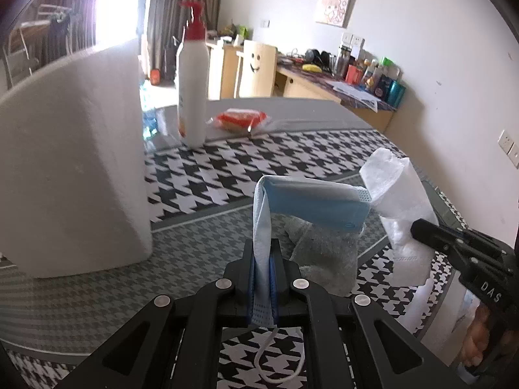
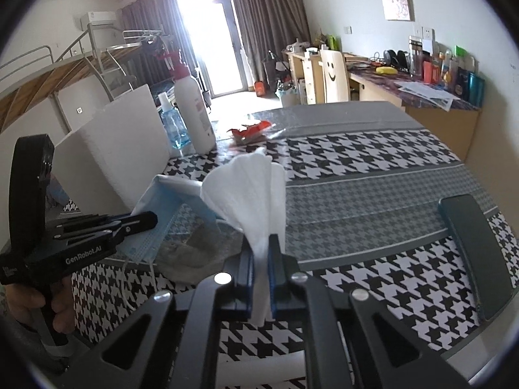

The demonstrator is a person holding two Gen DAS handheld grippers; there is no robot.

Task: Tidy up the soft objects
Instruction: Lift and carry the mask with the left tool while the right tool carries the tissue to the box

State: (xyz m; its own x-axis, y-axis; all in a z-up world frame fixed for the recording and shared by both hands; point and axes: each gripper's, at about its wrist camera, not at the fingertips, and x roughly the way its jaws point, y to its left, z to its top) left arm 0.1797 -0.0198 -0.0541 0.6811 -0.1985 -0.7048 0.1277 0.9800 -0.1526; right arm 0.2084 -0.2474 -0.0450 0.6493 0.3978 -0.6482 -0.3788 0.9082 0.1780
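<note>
My left gripper (image 1: 262,253) is shut on a blue face mask (image 1: 311,204), folded over and held above the table; its ear loop hangs below. The mask also shows in the right wrist view (image 2: 155,207). My right gripper (image 2: 260,253) is shut on a white tissue (image 2: 249,188) that fans upward; the tissue shows in the left wrist view (image 1: 399,201), just right of the mask. A grey sock or cloth (image 1: 324,249) lies on the table under both held items; it shows in the right wrist view (image 2: 201,249) too.
A white foam block (image 1: 71,168) stands close on the left. A white pump bottle with a red top (image 1: 193,90), a blue sanitizer bottle (image 2: 173,123) and a red packet (image 1: 240,118) sit farther back. A dark phone (image 2: 476,256) lies at right. The houndstooth tablecloth (image 1: 227,168) covers the table.
</note>
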